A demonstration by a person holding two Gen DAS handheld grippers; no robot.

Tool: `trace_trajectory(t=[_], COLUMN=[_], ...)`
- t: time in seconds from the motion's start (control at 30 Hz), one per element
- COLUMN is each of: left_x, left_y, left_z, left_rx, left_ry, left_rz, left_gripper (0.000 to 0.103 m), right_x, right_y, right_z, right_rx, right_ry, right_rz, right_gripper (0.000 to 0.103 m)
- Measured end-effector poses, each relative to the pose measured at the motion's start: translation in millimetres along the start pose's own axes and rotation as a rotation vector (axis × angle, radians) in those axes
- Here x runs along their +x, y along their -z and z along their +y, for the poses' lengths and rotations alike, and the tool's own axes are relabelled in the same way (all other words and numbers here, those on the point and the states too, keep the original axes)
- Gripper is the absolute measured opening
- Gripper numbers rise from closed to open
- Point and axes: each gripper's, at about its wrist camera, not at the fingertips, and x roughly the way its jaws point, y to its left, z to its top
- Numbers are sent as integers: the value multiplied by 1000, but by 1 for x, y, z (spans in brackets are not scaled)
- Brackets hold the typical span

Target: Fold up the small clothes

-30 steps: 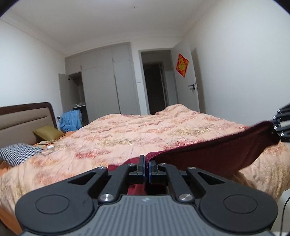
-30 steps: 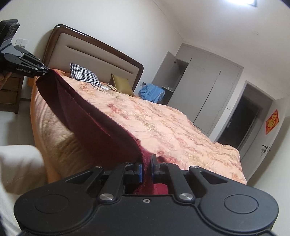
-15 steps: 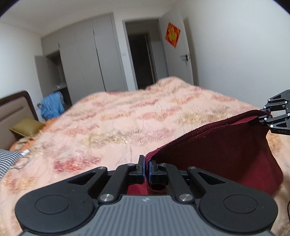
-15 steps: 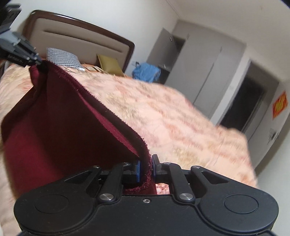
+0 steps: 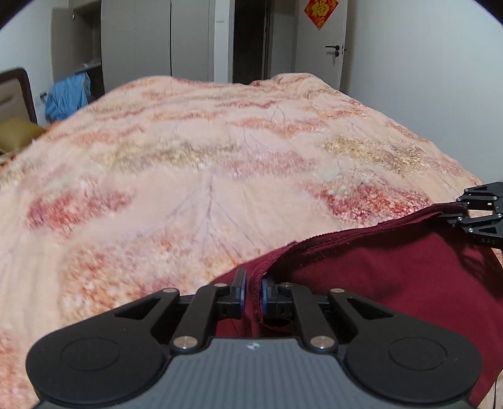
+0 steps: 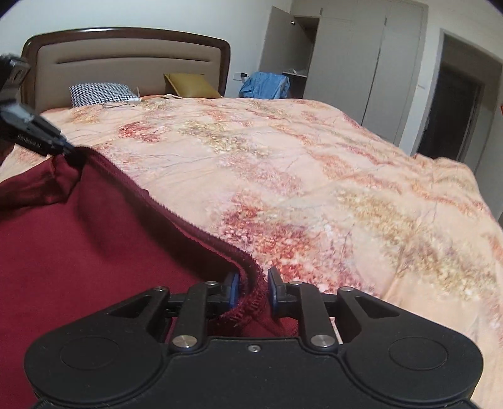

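Garment, dark red (image 5: 393, 283): lies spread on the near part of the bed, its hemmed top edge lifted slightly between the two grippers.

Bed quilt (image 5: 204, 176), peach with red and yellow floral bands, fills most of both views; the cloth rests on it. Brown-framed padded headboard (image 6: 125, 63) at the far end, with a houndstooth pillow (image 6: 100, 94) and an olive cushion (image 6: 188, 85) against it. Blue clothing (image 6: 265, 85) hangs beside the open wardrobe (image 6: 345, 56). White door (image 5: 320, 44) carries a red diamond decoration (image 5: 320, 12).

Left gripper (image 5: 251, 291): jaws set narrow, a small gap visible on either side of the red hem that passes between the blue pads (image 5: 241, 288). Whether the pads press the cloth, cannot tell; grip looks slack.

Right gripper (image 6: 253, 291): jaws parted a little wider, the ribbed hem corner (image 6: 251, 302) bunched loosely between them, not pinched.
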Motion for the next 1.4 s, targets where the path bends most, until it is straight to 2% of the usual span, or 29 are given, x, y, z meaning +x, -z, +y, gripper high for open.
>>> trace_trajectory(t=[0.03, 0.07, 0.1, 0.13, 0.17, 0.27, 0.33, 0.43, 0.57, 0.7, 0.8, 0.93, 1.07, 1.13, 1.27, 1.4], left_x=[0, -2, -4, -8, -12, -23, -32, -42, -42, -27, -22, -24, -37, -41, -56, -86], left_y=[1, 2, 2, 1, 1, 2, 6, 20, 50, 67, 64, 58, 65, 69, 76, 89], left_z=[0, 1, 4, 5, 7, 12, 7, -7, -30, -39, -30, -5, 22, 36, 46, 43], left_rx=[-7, -20, -42, -65, -85, -129, -114, -68, 21, 72, 29, -43, -185, -246, -306, -325], left_ry=[6, 6, 2, -1, 8, 42, 35, 44, 49, -36, -85, -202, -277, -307, -279, -167], left_rz=[-4, -18, -40, -62, -80, -107, -128, -126, -88, -41, -47, -81, -153, -161, -189, -287], left_gripper=[33, 46, 68, 78, 79, 85, 91, 96, 98, 98, 98, 96, 95, 95, 95, 102], right_x=[1, 3, 4, 4, 4, -4, -13, -27, -38, -30, -20, -10, -7, -9, -14, -29], right_y=[1, 2, 2, 1, 2, 3, 6, 14, 32, 46, 49, 52, 60, 62, 61, 61], right_z=[-1, -3, -5, -6, -7, -7, -7, -4, 9, 15, 6, -14, -30, -33, -23, -12], right_rx=[11, 21, 32, 42, 51, 73, 93, 110, 64, 66, 144, 269, 372, 388, 335, 269], right_ry=[-5, -11, -12, -15, -22, -28, -28, -21, 17, 64, 83, 160, 197, 215, 261, 285], right_rz=[-2, -2, -2, -2, -2, -15, -34, -38, -26, -29, -55, -77, -90, -98, -97, -100], right_gripper=[27, 31, 43, 54, 58, 79, 91, 99, 102, 102, 102, 102, 102, 102, 102, 102])
